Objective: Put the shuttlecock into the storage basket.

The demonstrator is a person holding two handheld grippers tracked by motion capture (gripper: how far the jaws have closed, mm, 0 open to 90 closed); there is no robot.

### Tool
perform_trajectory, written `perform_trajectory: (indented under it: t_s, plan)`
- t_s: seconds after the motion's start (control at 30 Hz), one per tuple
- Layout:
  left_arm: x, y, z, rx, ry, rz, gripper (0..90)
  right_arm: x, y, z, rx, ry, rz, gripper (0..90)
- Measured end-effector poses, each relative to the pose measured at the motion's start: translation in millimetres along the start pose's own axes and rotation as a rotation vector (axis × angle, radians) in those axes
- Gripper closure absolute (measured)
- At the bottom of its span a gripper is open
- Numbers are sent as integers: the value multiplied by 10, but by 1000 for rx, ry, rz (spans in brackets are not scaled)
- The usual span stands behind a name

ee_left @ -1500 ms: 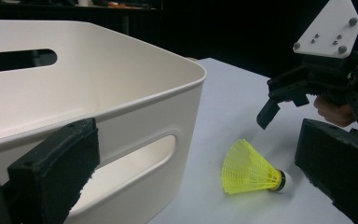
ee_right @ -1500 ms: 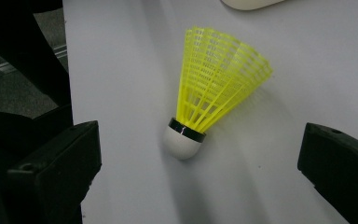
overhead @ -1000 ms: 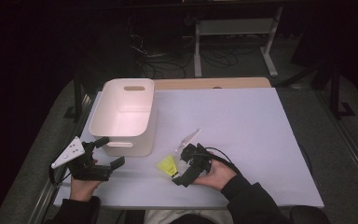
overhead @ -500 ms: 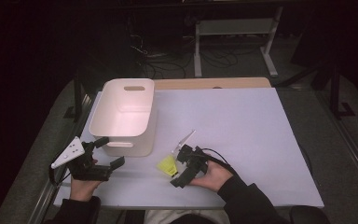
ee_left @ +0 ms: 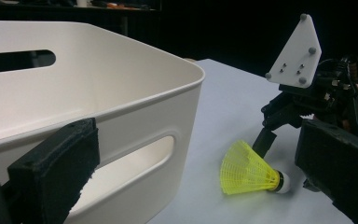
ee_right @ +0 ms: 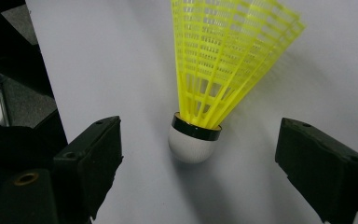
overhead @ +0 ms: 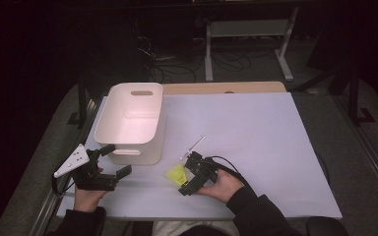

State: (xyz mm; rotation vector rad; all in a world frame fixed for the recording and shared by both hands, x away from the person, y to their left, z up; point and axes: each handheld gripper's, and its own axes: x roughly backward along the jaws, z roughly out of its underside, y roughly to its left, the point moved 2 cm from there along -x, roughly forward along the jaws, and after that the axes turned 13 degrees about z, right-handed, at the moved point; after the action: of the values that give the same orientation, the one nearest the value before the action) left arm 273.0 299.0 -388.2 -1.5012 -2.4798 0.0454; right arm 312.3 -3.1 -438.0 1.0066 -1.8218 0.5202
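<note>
A yellow shuttlecock (overhead: 176,173) with a white cork tip lies on its side on the white table sheet (overhead: 256,128), near the front. My right gripper (overhead: 187,175) points left at it. In the right gripper view the cork (ee_right: 195,142) sits between the two black pads (ee_right: 93,154), with a gap on each side. These jaws have just been closing and touch nothing. My left gripper (overhead: 116,160) stands open at the front left, beside the white bin (overhead: 133,123). The left gripper view looks past the bin wall (ee_left: 121,98) to the shuttlecock (ee_left: 247,171).
The white bin has slot handles and nothing shows inside it. A thin white stick (overhead: 193,146) lies on the sheet just beyond the right gripper. A wooden table edge (overhead: 221,87) runs along the far side, and dark floor with cables lies past it.
The right gripper has edged left toward the shuttlecock, which now lies between its jaws. The left gripper and the bin have stayed where they were.
</note>
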Motion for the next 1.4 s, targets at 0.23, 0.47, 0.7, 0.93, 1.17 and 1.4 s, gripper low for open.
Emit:
perform_trajectory:
  t_s: [0.23, 0.47, 0.7, 0.93, 1.17, 1.4]
  plan:
    - [0, -2, 0, 1, 0, 0, 0, -15, 30, -7, 15, -9, 12, 225]
    - [0, -2, 1, 1, 0, 0, 0, -34, 32, -7, 19, -13, 27, 305]
    - [-1, -2, 1, 1, 0, 1, 0, -67, 47, 8, 31, -3, 25, 391]
    - [-1, -3, 1, 2, 0, 2, 0, -74, 37, 21, 28, 0, 35, 492]
    - [-1, -4, 1, 1, 1, 0, 0, -56, 27, 21, 19, -10, 29, 609]
    - [0, -3, 1, 1, 0, 1, 0, -51, 29, 23, 25, -9, 32, 623]
